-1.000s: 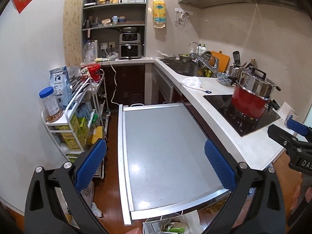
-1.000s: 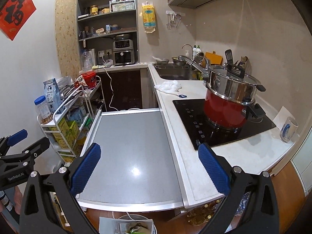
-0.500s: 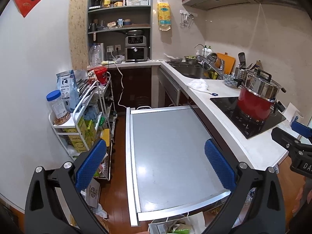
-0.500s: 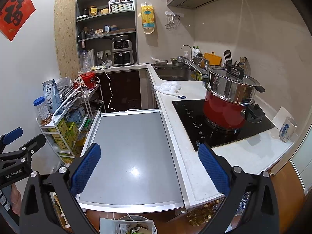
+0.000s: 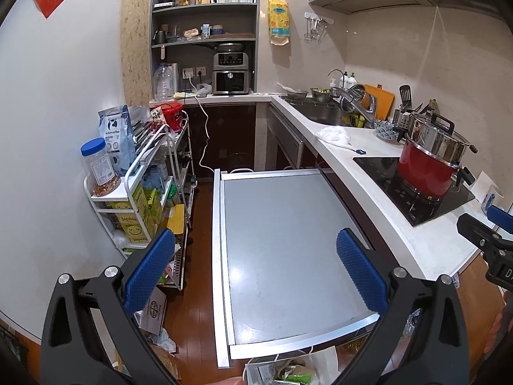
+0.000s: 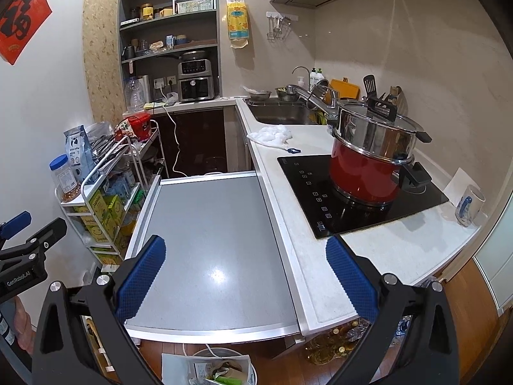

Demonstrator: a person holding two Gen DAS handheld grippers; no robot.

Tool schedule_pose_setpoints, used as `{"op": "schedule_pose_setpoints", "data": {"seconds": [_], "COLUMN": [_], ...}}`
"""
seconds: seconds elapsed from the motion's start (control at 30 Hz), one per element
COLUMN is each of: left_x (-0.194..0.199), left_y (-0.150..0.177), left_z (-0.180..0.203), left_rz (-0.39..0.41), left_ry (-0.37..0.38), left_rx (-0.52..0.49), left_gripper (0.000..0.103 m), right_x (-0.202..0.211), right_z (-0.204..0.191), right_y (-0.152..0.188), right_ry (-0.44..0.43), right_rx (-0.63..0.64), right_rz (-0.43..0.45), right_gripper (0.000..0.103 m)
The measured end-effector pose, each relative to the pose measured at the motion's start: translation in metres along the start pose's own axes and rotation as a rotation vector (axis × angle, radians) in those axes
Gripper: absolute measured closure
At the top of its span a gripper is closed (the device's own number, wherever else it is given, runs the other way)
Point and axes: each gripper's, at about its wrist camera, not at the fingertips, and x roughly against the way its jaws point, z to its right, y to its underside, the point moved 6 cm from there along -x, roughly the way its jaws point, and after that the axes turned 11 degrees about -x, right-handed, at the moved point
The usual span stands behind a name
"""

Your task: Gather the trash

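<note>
A crumpled white tissue (image 5: pixel 333 135) lies on the white counter near the sink; it also shows in the right wrist view (image 6: pixel 272 134). A small blue clip (image 6: pixel 293 150) lies beside it. A white paper bag holding trash (image 6: pixel 211 370) sits on the floor below the grey table, also seen in the left wrist view (image 5: pixel 288 372). My left gripper (image 5: pixel 255 266) is open and empty above the grey table (image 5: pixel 282 224). My right gripper (image 6: pixel 245 276) is open and empty over the table's near edge.
A red pot with steel lid (image 6: pixel 372 154) stands on the black cooktop (image 6: pixel 352 199). A mug (image 6: pixel 469 205) stands at the counter's right end. A white cart (image 5: pixel 141 192) full of snacks stands left. The sink (image 6: pixel 282 112) lies behind.
The left gripper has drawn back and turned slightly right, showing more of the cart and wall. The right gripper has barely moved. Both stay open.
</note>
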Motion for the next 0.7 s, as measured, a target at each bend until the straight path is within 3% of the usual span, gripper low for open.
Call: {"op": "schedule_pose_setpoints", "data": {"seconds": [0.7], "left_x": [-0.020], "left_y": [0.016], "left_z": [0.000], "left_rz": [-0.062], "left_ry": [0.003], "left_rx": [-0.018], "left_gripper": [0.002], "right_x": [-0.020], "right_z": [0.009], "right_y": [0.024], "right_ry": [0.036], "right_rx": [-0.019], "right_rz": [-0.063], "right_gripper": [0.004]}}
